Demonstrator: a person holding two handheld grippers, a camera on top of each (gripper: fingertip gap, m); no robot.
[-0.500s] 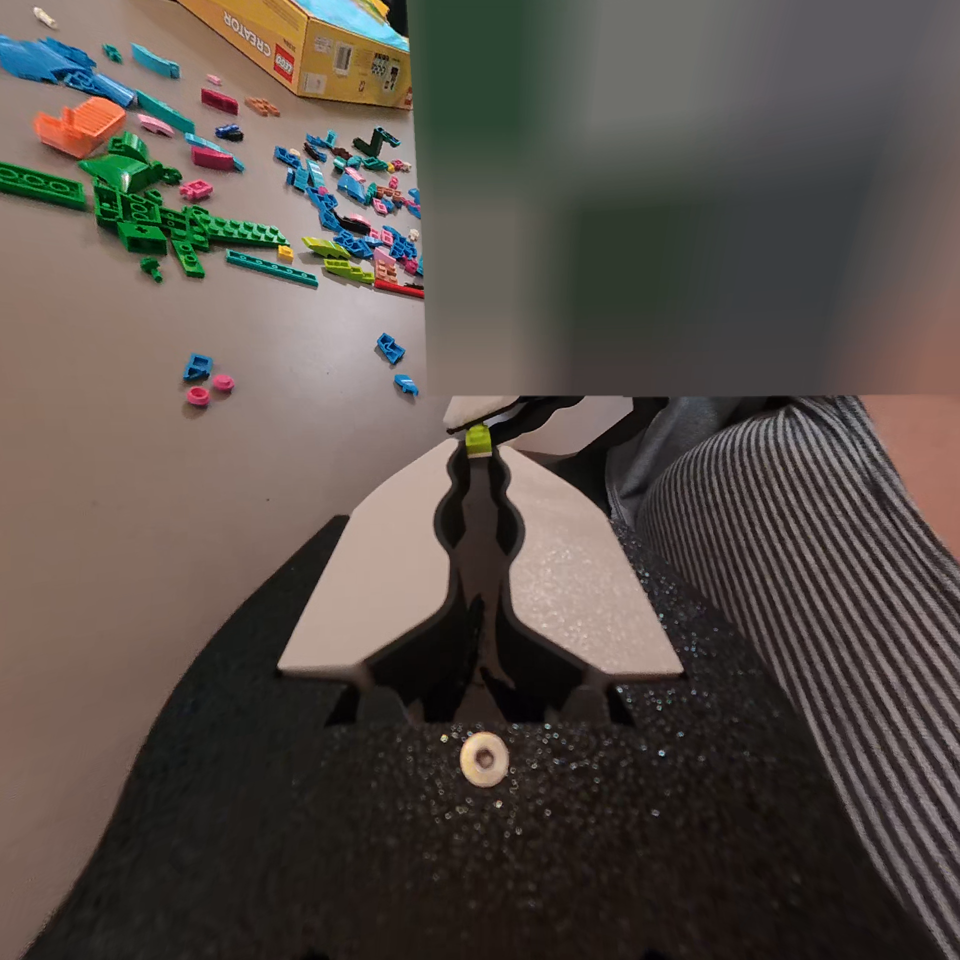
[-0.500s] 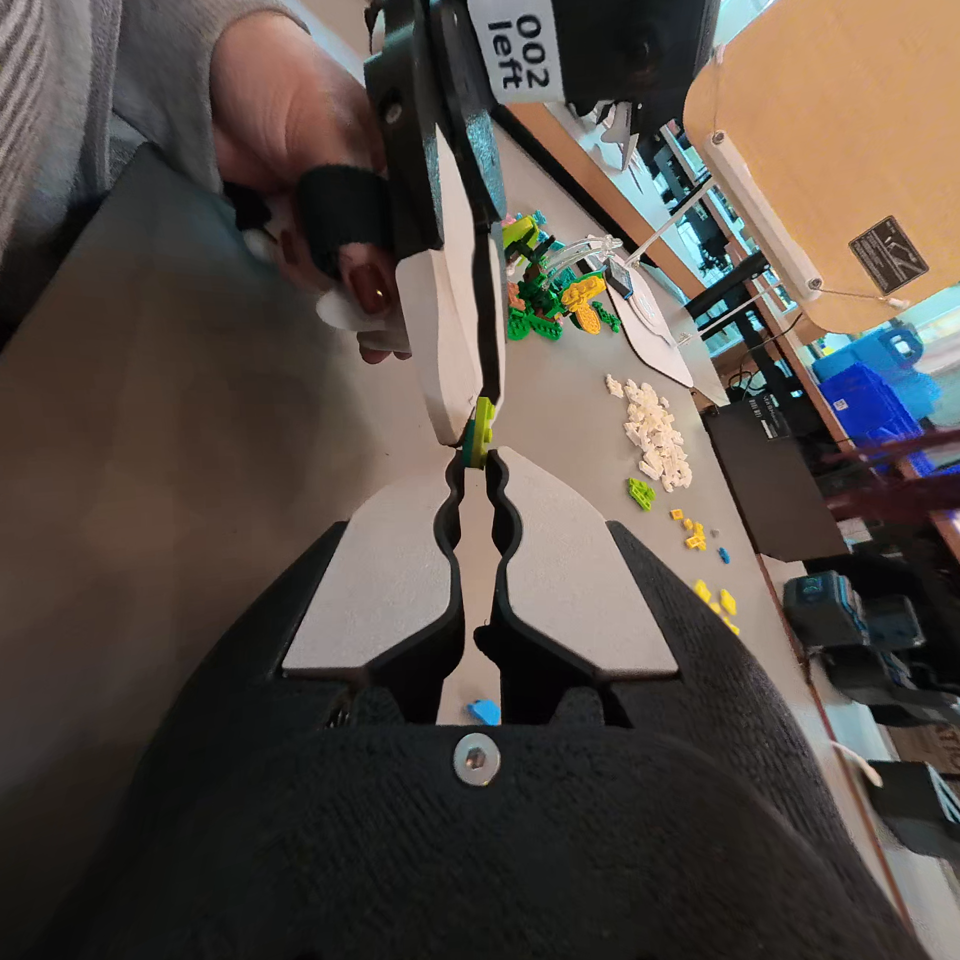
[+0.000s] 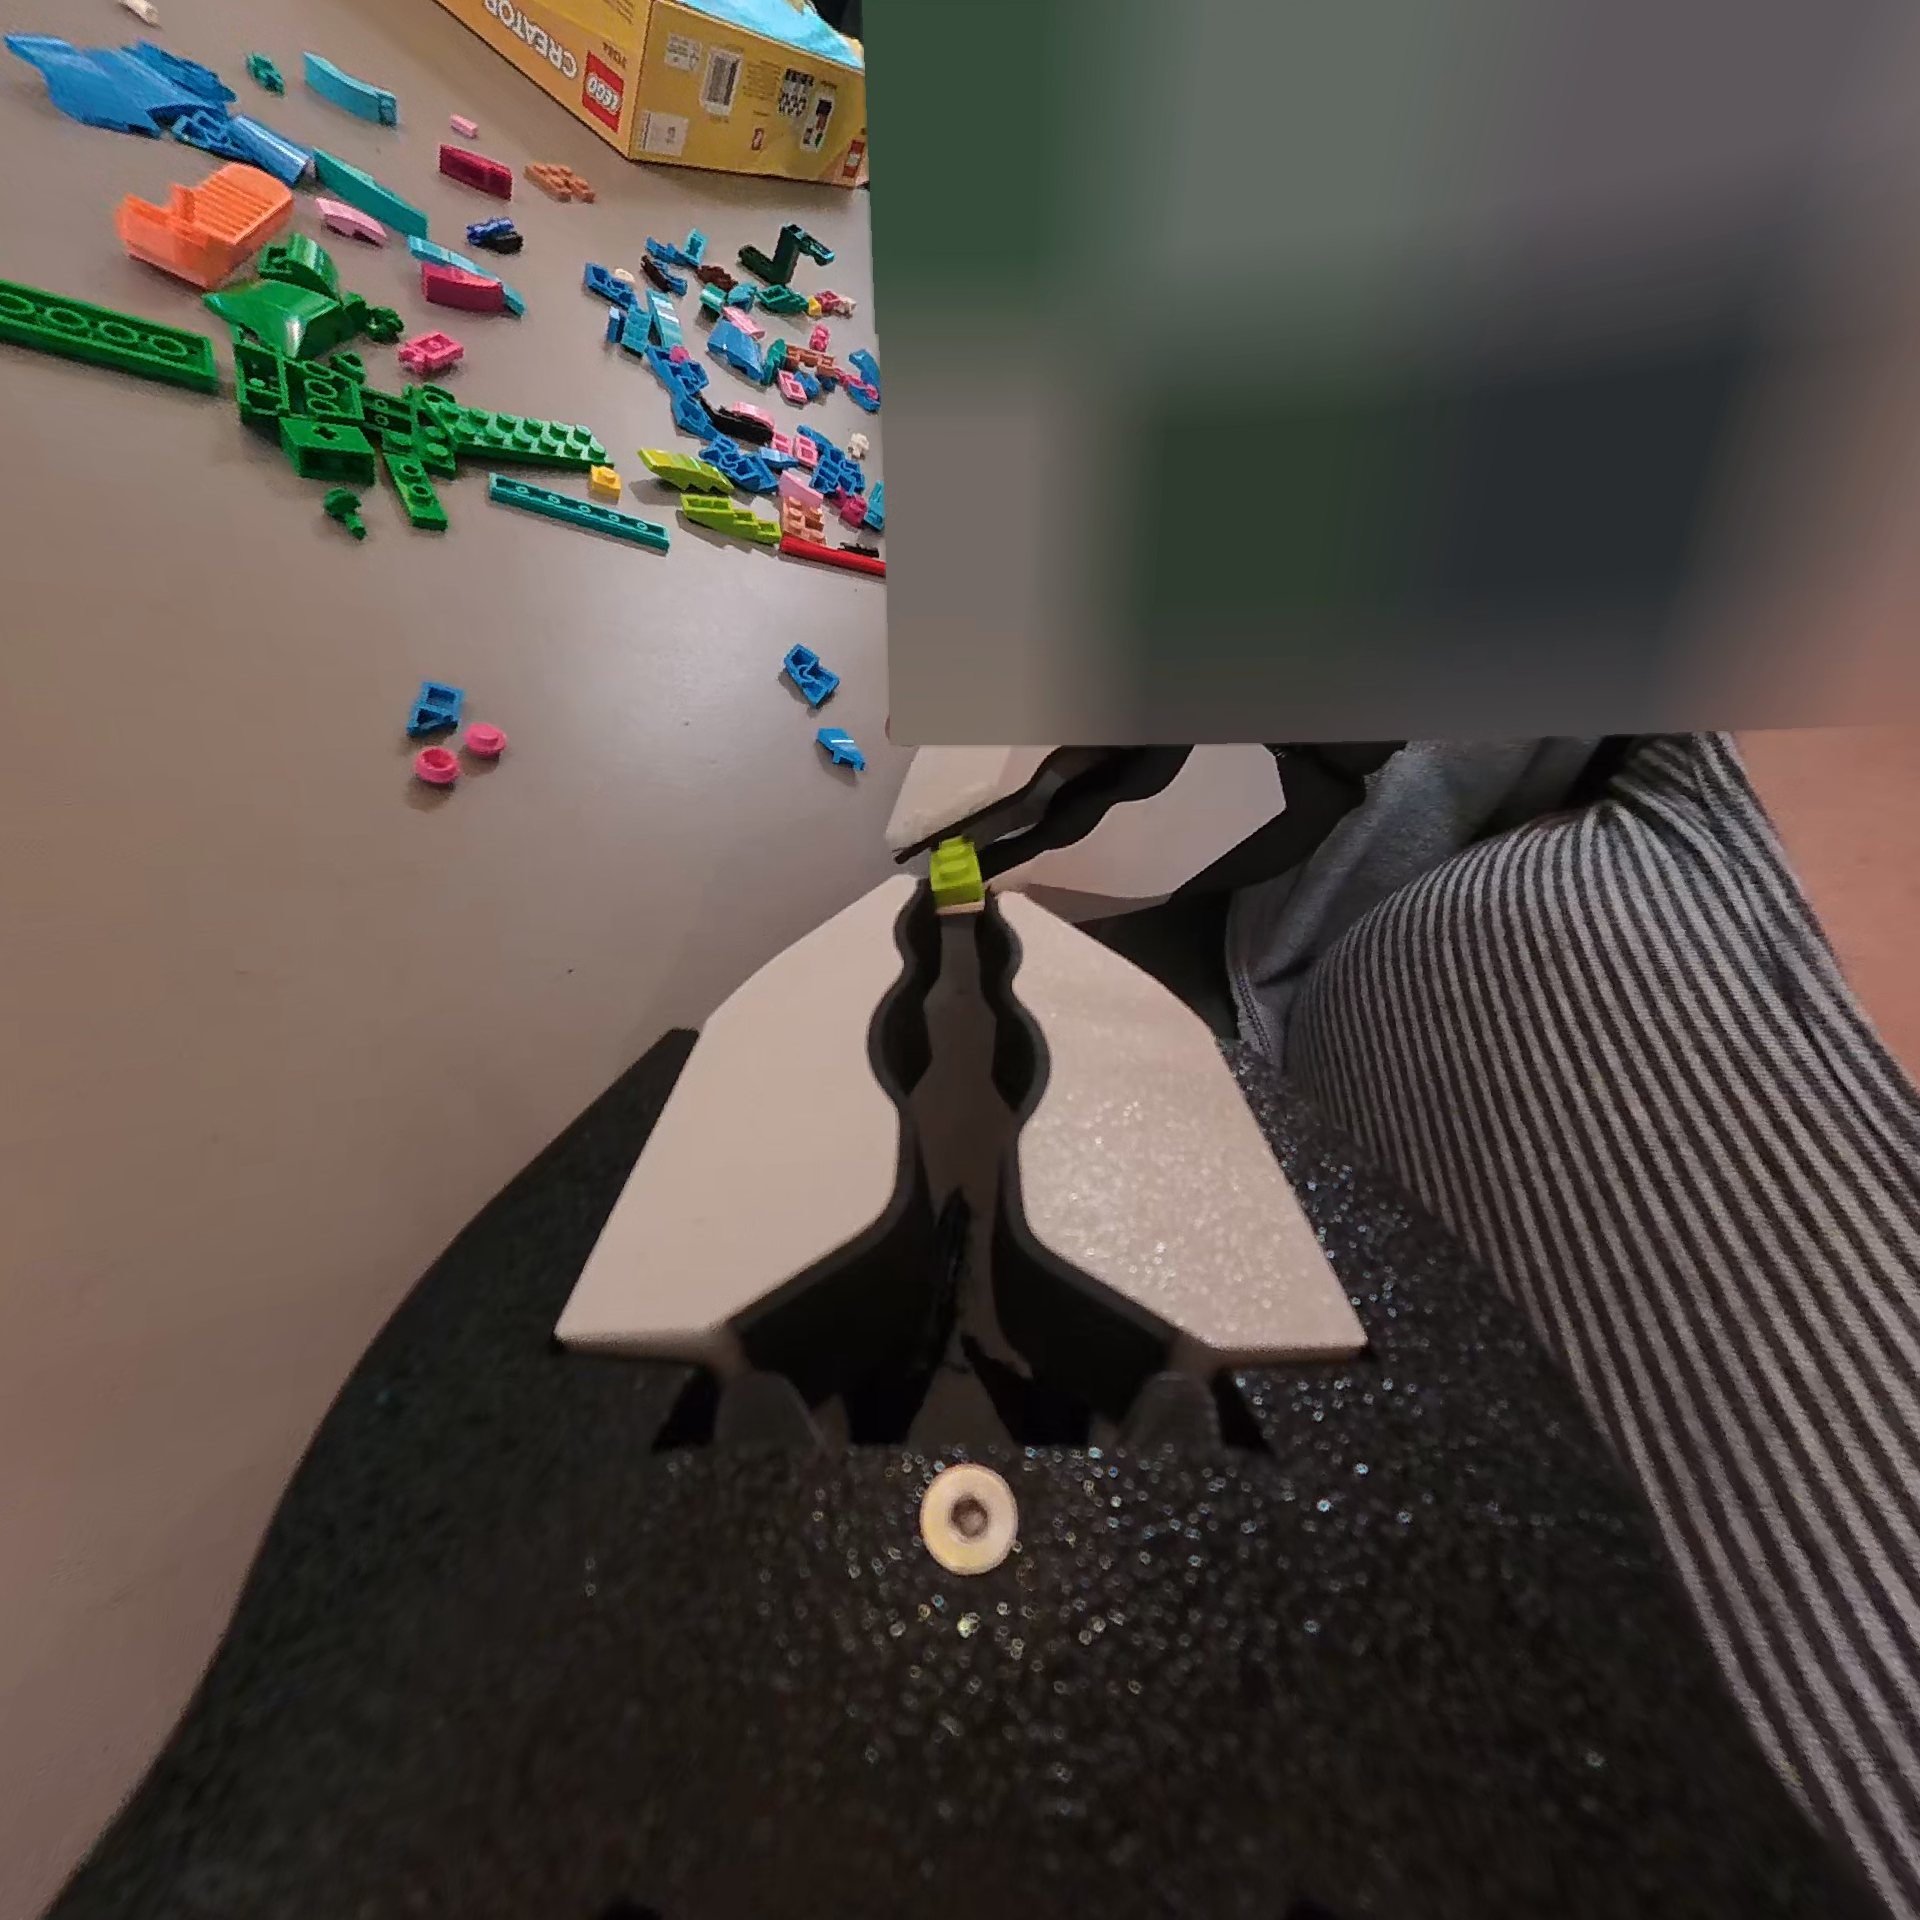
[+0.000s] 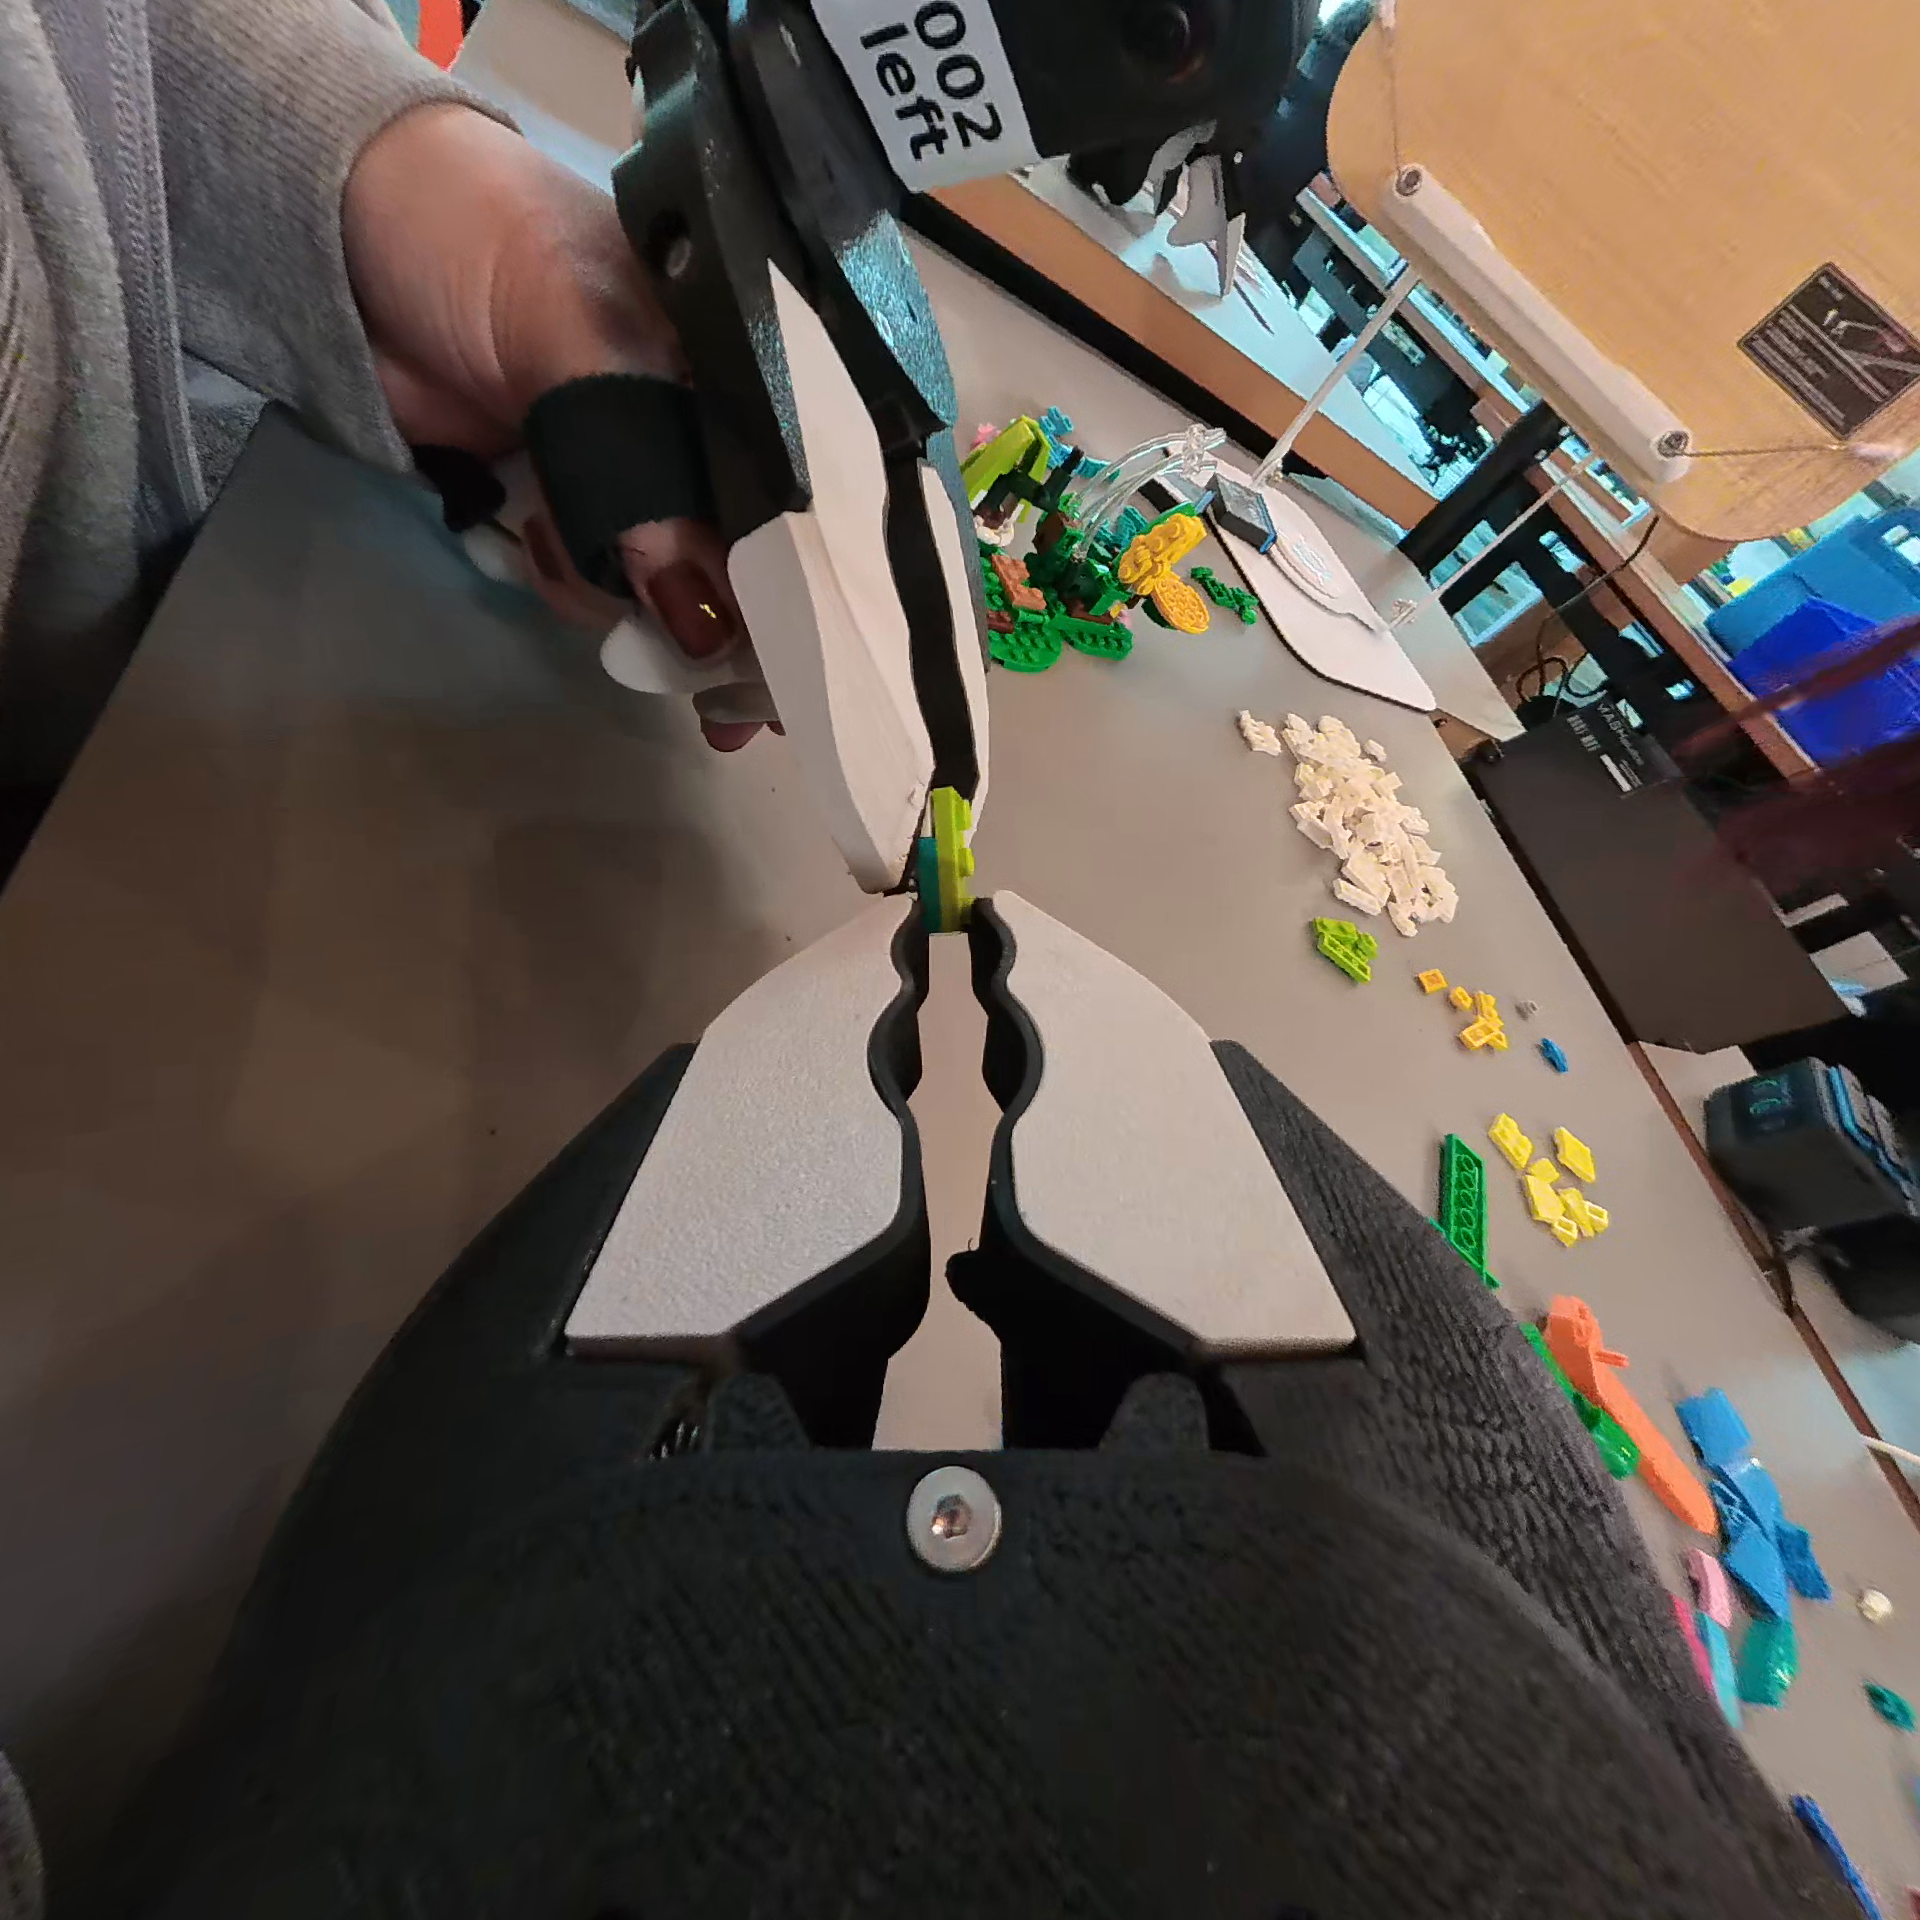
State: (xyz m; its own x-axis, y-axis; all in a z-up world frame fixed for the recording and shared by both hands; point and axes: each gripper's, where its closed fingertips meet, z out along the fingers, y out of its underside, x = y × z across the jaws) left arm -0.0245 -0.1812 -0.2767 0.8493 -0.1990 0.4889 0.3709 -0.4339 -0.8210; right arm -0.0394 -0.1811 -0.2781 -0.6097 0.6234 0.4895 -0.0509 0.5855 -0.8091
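Observation:
My two grippers meet tip to tip above the grey table (image 3: 312,1039). My left gripper (image 3: 956,902) is shut on one end of a small lime green plate (image 3: 956,875). In the right wrist view the plate (image 4: 953,847) has a teal piece (image 4: 925,883) stuck to its side. My right gripper (image 4: 945,920) is shut on the lower end of that lime and teal pair. The left gripper (image 4: 940,805) comes down from above in that view, held by a hand (image 4: 499,312). The right gripper (image 3: 961,836) shows just beyond the plate in the left wrist view.
Loose green bricks (image 3: 343,405), blue and pink pieces (image 3: 748,384), two pink round pieces (image 3: 457,753) and a yellow box (image 3: 707,83) lie to the left. A white pile (image 4: 1361,821), yellow pieces (image 4: 1548,1184) and a flower model (image 4: 1081,582) lie to the right. A striped sleeve (image 3: 1610,1143) is close by. Less than 4 cm separates the two grippers' tips.
Both grippers stay shut on the joined piece. The pair has shifted slightly over the table; a blue piece seen under the right gripper before is out of sight now.

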